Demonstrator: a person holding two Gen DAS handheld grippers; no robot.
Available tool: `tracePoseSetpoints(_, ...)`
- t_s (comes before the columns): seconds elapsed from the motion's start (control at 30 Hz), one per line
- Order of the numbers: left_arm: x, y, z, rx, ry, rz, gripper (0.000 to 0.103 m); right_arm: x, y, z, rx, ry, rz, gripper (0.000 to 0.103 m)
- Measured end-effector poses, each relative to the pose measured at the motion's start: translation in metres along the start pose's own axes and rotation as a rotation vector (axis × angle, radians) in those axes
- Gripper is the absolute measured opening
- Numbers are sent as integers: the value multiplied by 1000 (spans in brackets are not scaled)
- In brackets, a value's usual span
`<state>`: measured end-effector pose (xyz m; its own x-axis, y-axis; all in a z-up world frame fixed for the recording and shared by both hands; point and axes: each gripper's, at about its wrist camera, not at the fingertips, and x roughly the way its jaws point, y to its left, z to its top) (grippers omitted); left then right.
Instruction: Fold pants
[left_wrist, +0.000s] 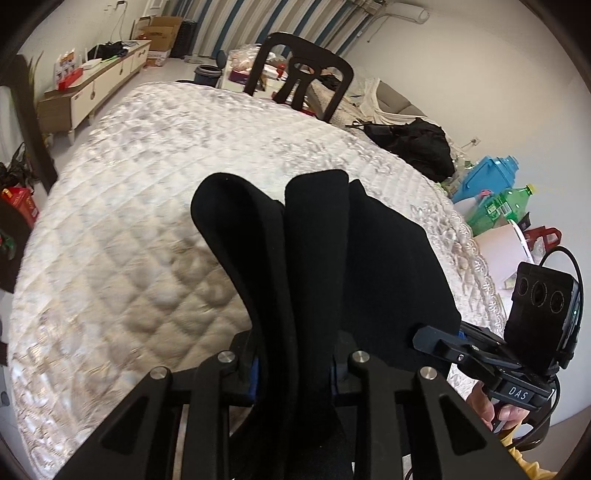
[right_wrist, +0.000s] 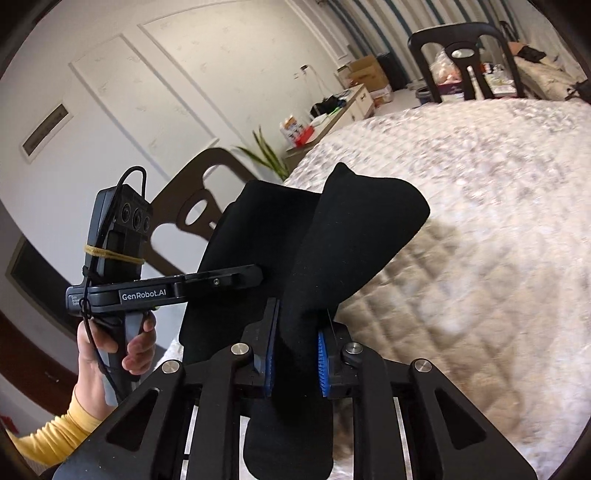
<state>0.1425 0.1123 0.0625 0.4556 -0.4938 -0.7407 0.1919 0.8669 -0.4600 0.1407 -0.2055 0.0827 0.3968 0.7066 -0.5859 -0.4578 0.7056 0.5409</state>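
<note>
The black pants (left_wrist: 317, 258) are held up in the air above a white quilted bed (left_wrist: 147, 184). My left gripper (left_wrist: 295, 369) is shut on one bunched edge of the cloth. My right gripper (right_wrist: 295, 354) is shut on another edge of the pants (right_wrist: 332, 240), gripped between blue pads (right_wrist: 323, 363). The two grippers are close side by side: the right gripper shows in the left wrist view (left_wrist: 428, 338), the left one in the right wrist view (right_wrist: 255, 275). The cloth hides the fingertips.
The bed (right_wrist: 480, 221) fills the space below. A black chair (left_wrist: 299, 74) stands at its far end, another dark chair (right_wrist: 199, 206) at the left side. A black bag (left_wrist: 413, 144), bottles (left_wrist: 502, 206) and a low cabinet (left_wrist: 92, 88) surround it.
</note>
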Motion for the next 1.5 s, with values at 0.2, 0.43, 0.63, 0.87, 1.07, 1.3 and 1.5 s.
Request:
tracePoseSetpoints(0.2, 24, -25, 13, 25, 31, -33, 28, -16, -10, 4, -17, -44, -83, 17)
tracePoseSetpoints(0.43, 52, -55, 27, 53, 58, -80, 28, -36, -30, 12, -24, -87, -167, 17)
tracePoseSetpoints(0.63, 75, -75, 38, 65, 83, -102, 28, -48, -44, 16, -9, -108, -207, 17)
tracePoseSetpoints(0.87, 95, -91, 46, 76, 100, -116, 28, -57, -62, 20, 14, -110, -227, 17)
tracePoseSetpoints(1.07, 109, -92, 49, 77, 116, -90, 28, -56, -75, 23, 21, -98, -241, 17)
tracePoseSetpoints(1.3, 121, -89, 52, 76, 126, -58, 28, -52, -85, 25, 25, -88, -256, 17)
tracePoseSetpoints(1.5, 128, -83, 51, 82, 133, -25, 29, -54, -93, 23, 29, -80, -269, 17)
